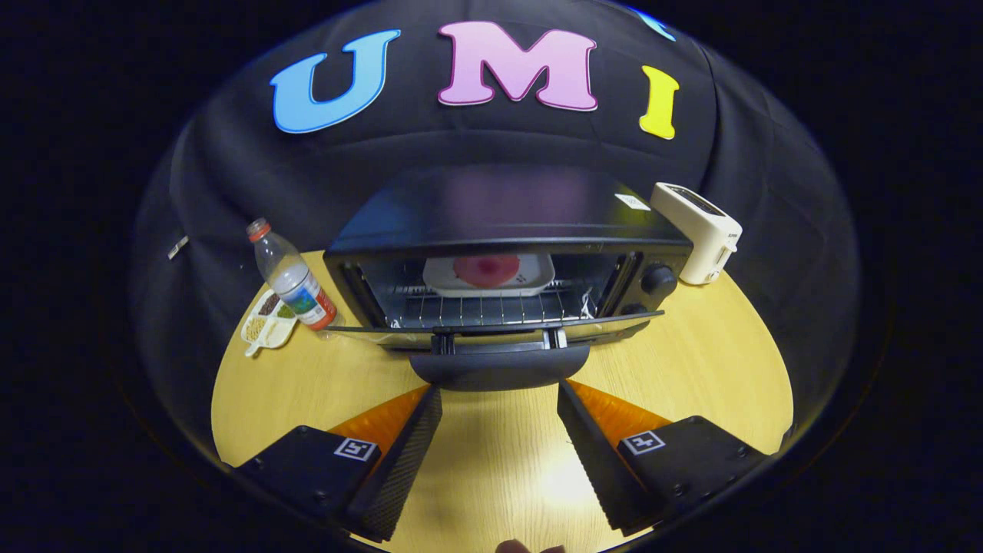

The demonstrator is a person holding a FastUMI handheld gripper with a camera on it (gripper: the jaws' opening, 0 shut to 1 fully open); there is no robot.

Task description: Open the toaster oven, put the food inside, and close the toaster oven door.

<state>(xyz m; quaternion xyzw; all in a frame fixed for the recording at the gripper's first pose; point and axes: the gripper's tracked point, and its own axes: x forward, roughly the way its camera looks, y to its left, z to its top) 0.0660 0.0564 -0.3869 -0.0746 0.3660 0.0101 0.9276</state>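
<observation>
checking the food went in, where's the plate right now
The plate sits on the wire rack inside the open toaster oven, beyond the open, empty claw.

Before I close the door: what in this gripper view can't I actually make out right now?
- Food on the white plate: a pink blur behind the oven's upper edge; its kind is unreadable.
- Toaster oven lower knob: half hidden by the open door.
- Small dish beside the bottle: contents too small to name.
- White toaster: far side hidden.
- Gripper: open, fingertips just short of the door handle; contact unclear.
</observation>
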